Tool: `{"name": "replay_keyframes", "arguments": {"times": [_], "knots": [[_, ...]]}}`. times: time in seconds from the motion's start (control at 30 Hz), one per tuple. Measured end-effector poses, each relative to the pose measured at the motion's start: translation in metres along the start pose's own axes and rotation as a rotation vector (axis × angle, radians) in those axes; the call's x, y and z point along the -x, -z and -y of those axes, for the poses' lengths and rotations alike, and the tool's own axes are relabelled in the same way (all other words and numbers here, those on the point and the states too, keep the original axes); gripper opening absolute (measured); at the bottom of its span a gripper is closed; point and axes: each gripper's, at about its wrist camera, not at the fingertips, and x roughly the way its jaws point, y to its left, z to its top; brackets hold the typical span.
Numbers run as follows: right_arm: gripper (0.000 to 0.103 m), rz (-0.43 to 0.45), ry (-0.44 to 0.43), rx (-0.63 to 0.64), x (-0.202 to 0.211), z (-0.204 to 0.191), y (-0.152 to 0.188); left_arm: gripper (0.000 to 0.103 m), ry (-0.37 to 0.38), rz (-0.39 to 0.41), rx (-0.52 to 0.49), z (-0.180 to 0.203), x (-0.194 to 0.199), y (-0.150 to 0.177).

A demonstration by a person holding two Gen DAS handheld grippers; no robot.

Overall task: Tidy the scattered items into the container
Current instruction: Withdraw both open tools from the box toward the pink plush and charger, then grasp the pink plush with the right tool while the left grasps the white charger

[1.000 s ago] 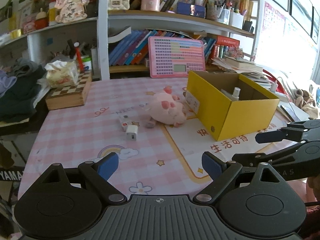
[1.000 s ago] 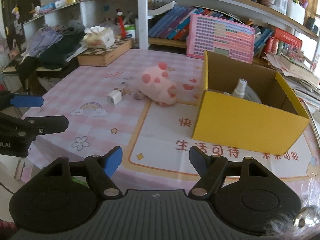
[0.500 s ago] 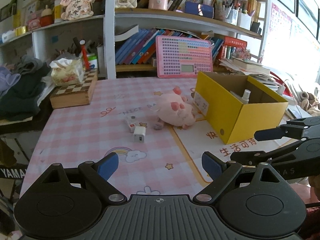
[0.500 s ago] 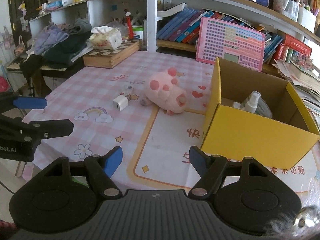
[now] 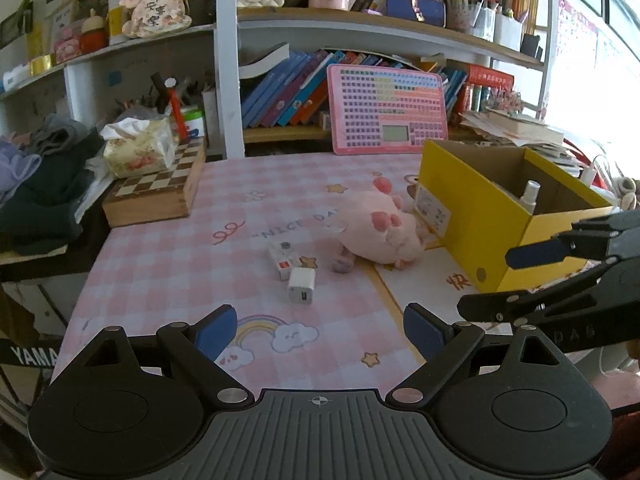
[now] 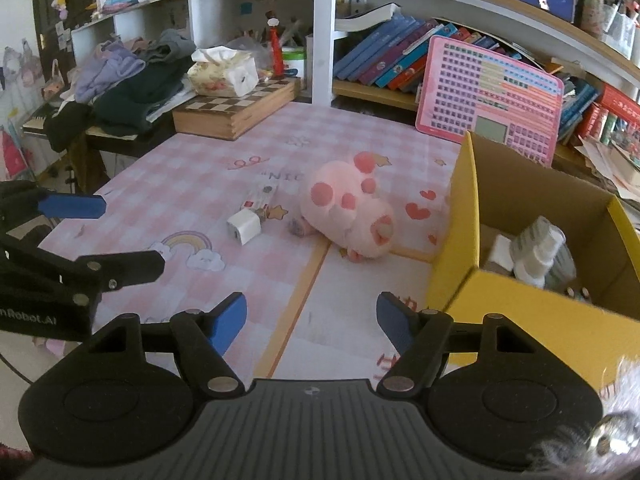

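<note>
Pink plush toy (image 6: 347, 216) lies beyond both grippers' spread, empty fingers (image 6: 226, 322).

Yellow box (image 6: 452, 240): the right and lower walls run off the right wrist view's edge; from the left wrist view its floor is hidden behind the near wall.
Box contents: a spray bottle (image 6: 536, 252) lies over other pale items too jumbled to name.
Small grey item (image 5: 342, 265): tucked against the pink plush toy (image 5: 380, 228), too small to identify.
Plush toy face: turned away, unseen.
White carton (image 5: 285, 259): its print is too small to read.
Right gripper (image 5: 486, 280): seen from the left wrist view, its body is cut off at the edge.
</note>
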Motion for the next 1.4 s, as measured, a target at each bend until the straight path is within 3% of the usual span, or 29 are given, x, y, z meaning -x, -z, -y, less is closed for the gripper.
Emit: {"name": "replay_keyframes", "arguments": {"times": [0.63,0.83,0.97,1.1,1.23,1.4], "knots": [[0.070,-0.063,-0.020,0.071,-0.069,0.016,-0.055,0.091,-0.021,-0.088,-0.012,-0.006,-0.081,-0.017],[0.076,-0.097,-0.019,0.109,-0.094,0.021,-0.072,0.091,-0.024,-0.110,0.002,-0.007,-0.105,-0.021],[0.083,-0.129,-0.020,0.127,-0.110,0.024,-0.080,0.084,-0.025,-0.128,0.016,-0.010,-0.119,-0.021],[0.083,-0.156,-0.029,0.142,-0.123,0.026,-0.086,0.073,-0.034,-0.146,0.023,-0.011,-0.133,-0.022],[0.083,-0.174,-0.038,0.158,-0.134,0.027,-0.090,0.071,-0.046,-0.164,0.032,-0.014,-0.145,-0.021],[0.083,-0.195,-0.043,0.171,-0.147,0.026,-0.095,0.048,-0.055,-0.180,0.046,-0.015,-0.153,-0.018]]}}
